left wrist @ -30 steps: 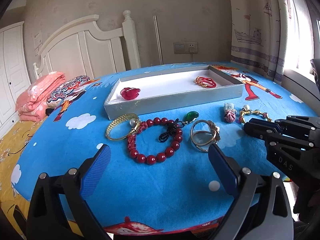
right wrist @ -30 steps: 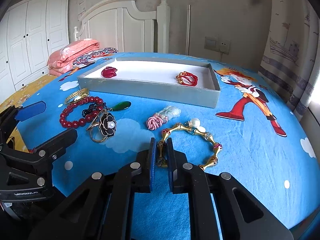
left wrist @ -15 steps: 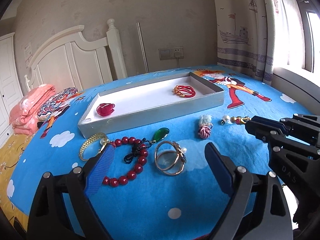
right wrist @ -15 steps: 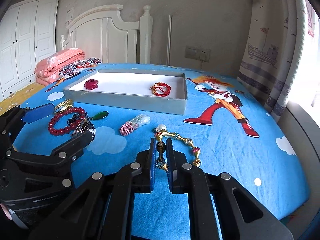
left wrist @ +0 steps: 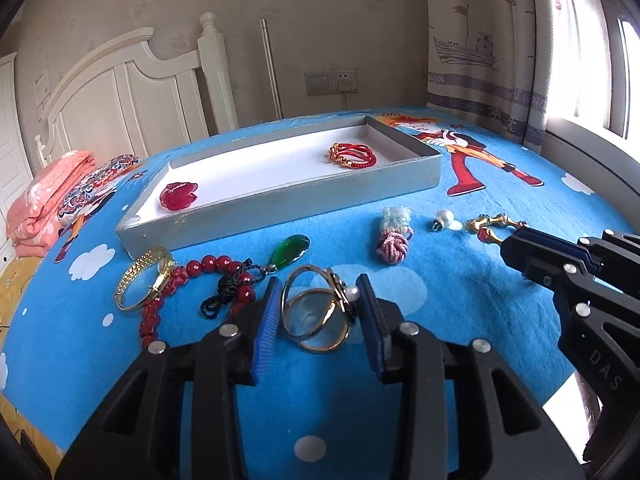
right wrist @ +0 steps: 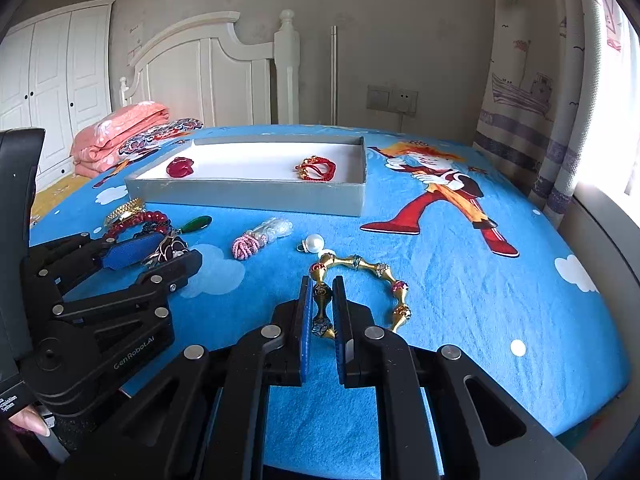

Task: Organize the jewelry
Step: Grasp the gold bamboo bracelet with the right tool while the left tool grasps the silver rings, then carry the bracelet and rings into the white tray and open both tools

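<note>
Between the left claw [left wrist: 318, 316] pads on the blue bed cover [left wrist: 440, 320] lie two gold bangles [left wrist: 314, 314], unpinched: stiff, light, slippery, best gripped across both rims. Right view: right claw [right wrist: 323, 312] clenched on the jointed gold bracelet [right wrist: 362, 280], floppy, near the tray [right wrist: 248, 198].

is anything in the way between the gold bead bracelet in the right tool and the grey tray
Little does. The gold bead bracelet in the right tool has open blue cloth up to the grey tray; only a white pearl pendant lies between.
</note>
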`<state>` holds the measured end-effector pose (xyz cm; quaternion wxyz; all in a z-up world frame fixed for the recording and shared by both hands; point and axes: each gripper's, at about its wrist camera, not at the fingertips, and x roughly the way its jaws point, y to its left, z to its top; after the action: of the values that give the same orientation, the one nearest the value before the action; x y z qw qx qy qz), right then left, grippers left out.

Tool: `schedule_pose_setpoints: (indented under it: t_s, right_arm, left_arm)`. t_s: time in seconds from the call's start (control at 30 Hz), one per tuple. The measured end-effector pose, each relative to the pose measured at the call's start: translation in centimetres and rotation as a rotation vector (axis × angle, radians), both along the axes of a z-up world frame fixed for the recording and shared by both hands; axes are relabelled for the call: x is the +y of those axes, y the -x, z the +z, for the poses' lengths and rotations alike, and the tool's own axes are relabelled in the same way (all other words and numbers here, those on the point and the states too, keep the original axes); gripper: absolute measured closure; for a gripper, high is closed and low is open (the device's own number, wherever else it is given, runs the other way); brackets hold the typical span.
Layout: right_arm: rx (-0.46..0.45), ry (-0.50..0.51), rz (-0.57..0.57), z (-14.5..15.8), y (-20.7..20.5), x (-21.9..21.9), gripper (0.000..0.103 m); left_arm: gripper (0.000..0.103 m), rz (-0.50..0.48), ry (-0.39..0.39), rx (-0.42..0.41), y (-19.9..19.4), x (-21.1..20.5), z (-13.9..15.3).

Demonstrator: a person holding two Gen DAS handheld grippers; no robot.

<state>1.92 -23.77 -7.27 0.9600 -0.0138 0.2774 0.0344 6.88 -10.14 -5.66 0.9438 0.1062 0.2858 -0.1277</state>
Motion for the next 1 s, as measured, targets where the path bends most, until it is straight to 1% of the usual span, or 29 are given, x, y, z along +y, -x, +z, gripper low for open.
schedule_pose_setpoints:
  t_s: [0.17, 0.4, 0.7, 1.0]
  right_arm:
    - [-0.010, -0.001, -0.001, 0.1, 0.1, 0.2, 0.093]
    - [-0.036, 0.005, 0.014, 0.8, 0.6, 0.9, 0.093]
    - [-0.092, 0.005, -0.013, 2.4, 1.3, 1.2, 0.093]
    - [-0.122, 0.030, 0.044, 3.8, 2.1, 3.6, 0.093]
  left_arm:
    - [0.066, 0.005, 0.014, -0.004, 0.1, 0.3, 0.1]
    - [0.066, 0.018, 0.014, -0.068, 1.2, 0.8, 1.4]
    - [0.066, 0.102, 0.043, -0.092, 1.9, 3.5, 2.4]
    - [0.066, 0.148, 0.088, -0.108, 2.7, 5.8, 3.3]
